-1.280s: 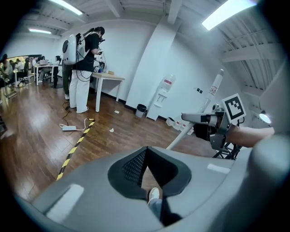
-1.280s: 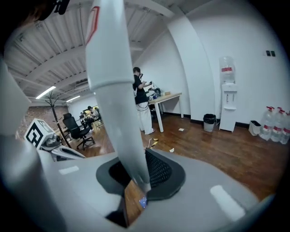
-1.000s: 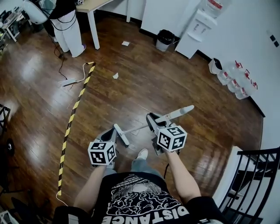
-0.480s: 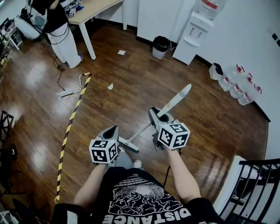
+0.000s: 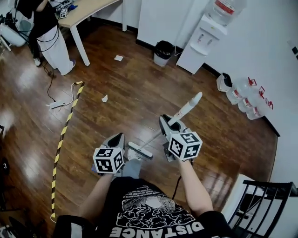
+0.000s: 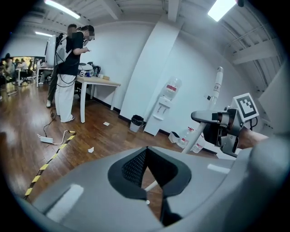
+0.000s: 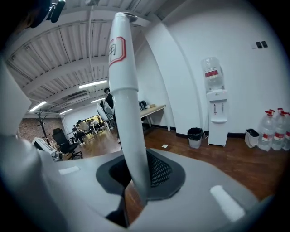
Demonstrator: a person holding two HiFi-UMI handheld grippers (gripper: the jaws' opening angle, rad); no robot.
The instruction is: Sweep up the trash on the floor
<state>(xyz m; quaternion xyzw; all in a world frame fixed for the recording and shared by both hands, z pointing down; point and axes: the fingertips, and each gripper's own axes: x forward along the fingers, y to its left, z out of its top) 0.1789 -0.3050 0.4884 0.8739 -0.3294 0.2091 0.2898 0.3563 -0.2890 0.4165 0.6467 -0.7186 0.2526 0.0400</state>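
My right gripper (image 5: 166, 124) is shut on the white handle of a broom (image 5: 185, 109), which slants up to the right. The broom's head (image 5: 139, 151) hangs near my feet, beside my left gripper (image 5: 116, 140). In the right gripper view the handle (image 7: 124, 90) runs up between the jaws of the right gripper (image 7: 136, 167). My left gripper (image 6: 147, 156) looks shut with nothing in it. One white paper scrap (image 5: 104, 98) lies on the wooden floor ahead to the left. Another scrap (image 5: 118, 58) lies farther off, near the table.
A black bin (image 5: 163, 52) and a water dispenser (image 5: 201, 41) stand against the far wall, with water bottles (image 5: 247, 95) at the right. Yellow-black tape (image 5: 62, 135) and a power strip (image 5: 58, 104) lie left. A person (image 5: 44, 32) stands by a table (image 5: 86, 9). A railing (image 5: 260, 209) is at the lower right.
The broom handle has swung from nearly level to steeply raised, and its head has come in beside the left gripper. I have moved forward; bin and scraps sit closer.
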